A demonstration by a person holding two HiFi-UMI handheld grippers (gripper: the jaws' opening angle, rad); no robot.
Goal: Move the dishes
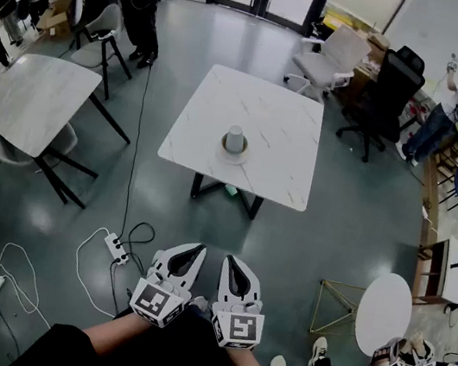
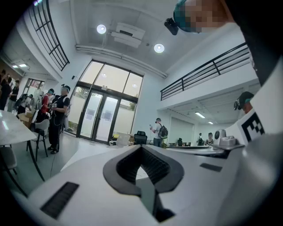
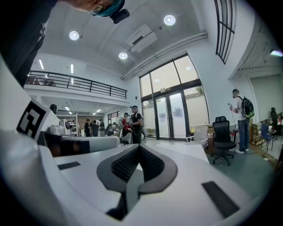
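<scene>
Well, left claw (image 1: 189, 251) and right claw (image 1: 233, 264) are both closed, empty, well apart from the desk (image 1: 285, 126). Mid-desk, a cup (image 1: 235, 138) sits on a saucer (image 1: 231, 159): probably light, stiff, breakable; grip the saucer's rim.

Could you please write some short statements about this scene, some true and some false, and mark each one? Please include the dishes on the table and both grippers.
1. A cup stands on a small plate on the square white table. True.
2. The left gripper holds the cup. False: its jaws are together with nothing between them, and it is near the person's body, far from the table.
3. The right gripper is shut and empty. True.
4. A white power strip lies on the table beside the cup. False: it lies on the floor, in front of the left gripper.
</scene>
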